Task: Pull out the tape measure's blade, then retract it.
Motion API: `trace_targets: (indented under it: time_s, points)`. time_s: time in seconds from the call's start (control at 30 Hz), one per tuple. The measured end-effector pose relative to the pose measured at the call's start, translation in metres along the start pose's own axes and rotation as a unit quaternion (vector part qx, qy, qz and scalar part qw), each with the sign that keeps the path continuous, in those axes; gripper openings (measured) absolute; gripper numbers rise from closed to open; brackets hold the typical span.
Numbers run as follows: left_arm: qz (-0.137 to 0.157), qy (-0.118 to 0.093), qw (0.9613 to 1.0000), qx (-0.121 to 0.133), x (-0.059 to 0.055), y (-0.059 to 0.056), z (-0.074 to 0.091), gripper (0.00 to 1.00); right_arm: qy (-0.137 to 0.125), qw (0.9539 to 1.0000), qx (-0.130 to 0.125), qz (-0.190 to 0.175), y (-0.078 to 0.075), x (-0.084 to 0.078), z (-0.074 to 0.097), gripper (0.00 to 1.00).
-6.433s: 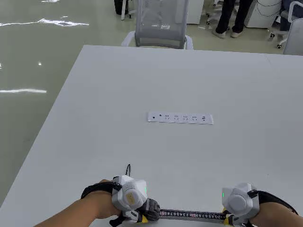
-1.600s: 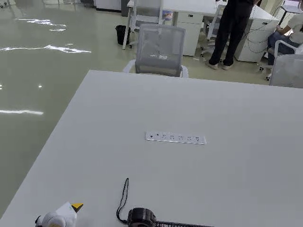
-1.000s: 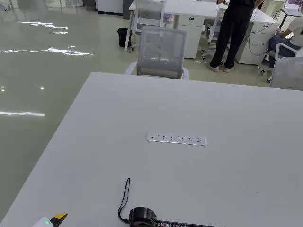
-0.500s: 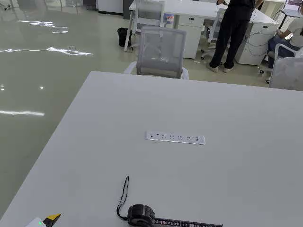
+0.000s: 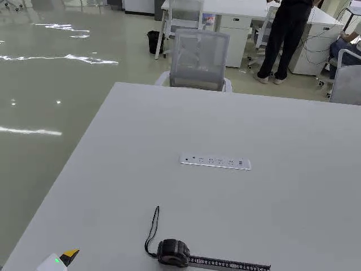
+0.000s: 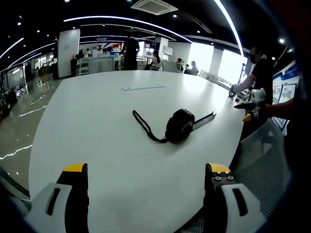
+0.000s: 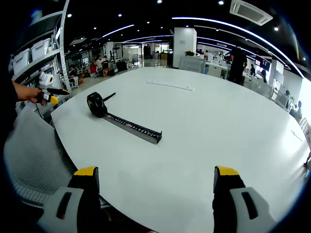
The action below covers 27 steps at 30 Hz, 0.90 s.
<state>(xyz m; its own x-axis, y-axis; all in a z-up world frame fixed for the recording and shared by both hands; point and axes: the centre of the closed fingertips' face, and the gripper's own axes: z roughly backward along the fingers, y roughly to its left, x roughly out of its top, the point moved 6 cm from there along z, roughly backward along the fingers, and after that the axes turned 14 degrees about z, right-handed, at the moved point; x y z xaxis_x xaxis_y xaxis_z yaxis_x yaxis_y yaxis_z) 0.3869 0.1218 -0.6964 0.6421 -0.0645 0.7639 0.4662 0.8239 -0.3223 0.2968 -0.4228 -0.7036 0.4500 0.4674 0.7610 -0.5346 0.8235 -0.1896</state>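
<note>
The black tape measure [image 5: 172, 252] lies on the white table near its front edge, untouched. Its blade [image 5: 228, 263] stays pulled out flat to the right, and its black wrist strap [image 5: 151, 228] trails away from the case. My left gripper [image 6: 146, 194] is open and empty, held back off the table's edge, with the tape measure [image 6: 180, 124] well ahead of it; its yellow tip [image 5: 66, 257] peeks in at the bottom left. My right gripper [image 7: 155, 194] is open and empty too, off the table, facing the blade [image 7: 133, 128] and the case [image 7: 97, 104].
A white power strip [image 5: 215, 162] lies mid-table. A grey mesh chair [image 5: 198, 59] stands at the far edge, and people stand by desks behind it. Each gripper shows in the other's view: right gripper [image 6: 250, 102], left gripper [image 7: 51, 97].
Some seconds ago both grippers held the case and the blade; both have let go and drawn back. Over the last second the tape has lain still and the head view has shifted slightly.
</note>
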Motion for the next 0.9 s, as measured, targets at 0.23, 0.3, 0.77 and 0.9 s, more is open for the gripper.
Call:
trace_targets:
  time_s: [0.23, 0.3, 0.77, 0.9]
  points:
    - [0.004, -0.011, 0.9999, 0.003, 0.010, -0.007, 0.000, 0.99, -0.002, 1.0000, 0.005, 0.000, 0.002, 0.001, -0.002, 1.00]
    - [0.003, -0.009, 1.0000, 0.002, 0.010, -0.007, -0.001, 0.99, -0.003, 1.0000, 0.006, 0.000, 0.002, 0.000, -0.004, 1.00]
    - [-0.005, 0.021, 0.9998, 0.000, 0.009, -0.029, -0.010, 0.99, -0.017, 0.9993, 0.003, 0.032, -0.001, -0.001, 0.001, 0.96]
    - [-0.007, 0.027, 0.9996, 0.011, 0.016, -0.042, -0.016, 0.99, -0.019, 0.9993, 0.002, 0.031, -0.005, 0.003, 0.000, 0.96]
